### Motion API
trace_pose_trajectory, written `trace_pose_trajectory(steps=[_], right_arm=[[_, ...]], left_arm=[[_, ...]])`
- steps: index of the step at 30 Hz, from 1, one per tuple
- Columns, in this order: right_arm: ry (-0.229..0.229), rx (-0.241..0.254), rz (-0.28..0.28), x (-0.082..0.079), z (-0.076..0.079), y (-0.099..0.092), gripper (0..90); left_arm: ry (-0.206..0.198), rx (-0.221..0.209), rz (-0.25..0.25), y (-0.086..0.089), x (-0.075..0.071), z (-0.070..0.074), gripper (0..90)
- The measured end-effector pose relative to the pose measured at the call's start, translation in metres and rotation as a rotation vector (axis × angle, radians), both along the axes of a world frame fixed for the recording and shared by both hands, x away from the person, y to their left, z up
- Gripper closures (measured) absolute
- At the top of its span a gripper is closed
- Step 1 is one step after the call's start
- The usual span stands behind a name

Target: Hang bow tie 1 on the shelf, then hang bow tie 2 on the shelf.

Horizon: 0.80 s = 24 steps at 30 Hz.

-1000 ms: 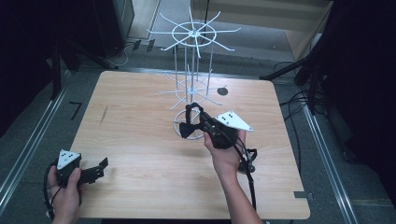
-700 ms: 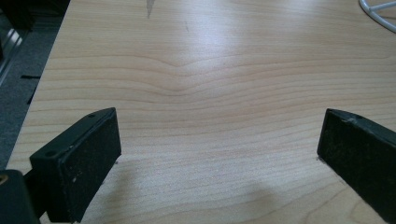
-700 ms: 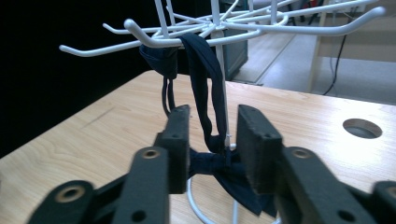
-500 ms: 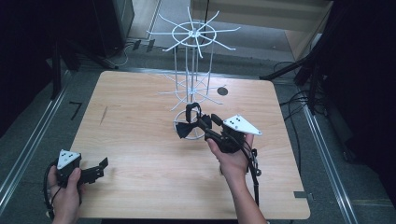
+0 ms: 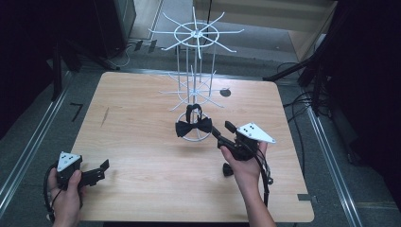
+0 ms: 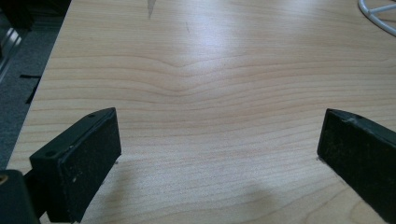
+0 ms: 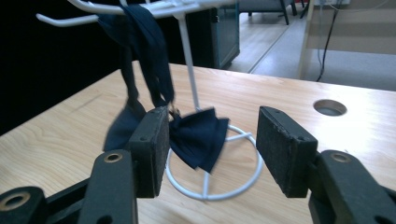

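Observation:
A black bow tie (image 5: 194, 126) hangs by its strap from a low hook of the white wire rack (image 5: 195, 35), just above the rack's ring base. In the right gripper view the bow tie (image 7: 196, 137) dangles just beyond the left pad. My right gripper (image 5: 222, 128) sits to the right of it, open; its jaws have just been opening and neither pad presses on the tie. My right gripper (image 7: 212, 126) points at the rack's pole. My left gripper (image 5: 100, 170) rests near the table's front left corner, open, with bare wood between its jaws (image 6: 219, 144).
The wooden table (image 5: 142, 142) has a round cable hole (image 5: 225, 92) behind the rack at the right. Rack hooks (image 5: 222, 101) stick out sideways at two heights. Dark floor, rails and cables surround the table.
The right gripper's jaws have opened off the bow tie and the hand has drawn back to the right. The tie stays hanging on the rack. The left gripper has not moved.

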State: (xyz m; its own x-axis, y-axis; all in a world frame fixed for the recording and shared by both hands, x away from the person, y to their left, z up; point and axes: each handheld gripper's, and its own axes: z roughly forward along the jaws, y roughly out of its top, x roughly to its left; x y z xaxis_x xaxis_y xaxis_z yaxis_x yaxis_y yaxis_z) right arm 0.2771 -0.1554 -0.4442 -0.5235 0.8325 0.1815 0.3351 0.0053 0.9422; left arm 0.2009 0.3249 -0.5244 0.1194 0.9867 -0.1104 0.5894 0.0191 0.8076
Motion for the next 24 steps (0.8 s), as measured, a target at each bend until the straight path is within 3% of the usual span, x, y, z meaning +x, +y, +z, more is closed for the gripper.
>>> trace_pose_trajectory(steps=[15, 24], right_arm=[[0.035, 0.000, -0.093, -0.010, -0.026, -0.050, 45.3], [0.076, 0.027, -0.151, -0.016, -0.036, -0.075, 45.6]], left_arm=[[0.001, 0.002, -0.002, -0.001, 0.000, 0.000, 0.0], [0.005, 0.005, 0.002, -0.001, 0.000, 0.000, 0.0]])
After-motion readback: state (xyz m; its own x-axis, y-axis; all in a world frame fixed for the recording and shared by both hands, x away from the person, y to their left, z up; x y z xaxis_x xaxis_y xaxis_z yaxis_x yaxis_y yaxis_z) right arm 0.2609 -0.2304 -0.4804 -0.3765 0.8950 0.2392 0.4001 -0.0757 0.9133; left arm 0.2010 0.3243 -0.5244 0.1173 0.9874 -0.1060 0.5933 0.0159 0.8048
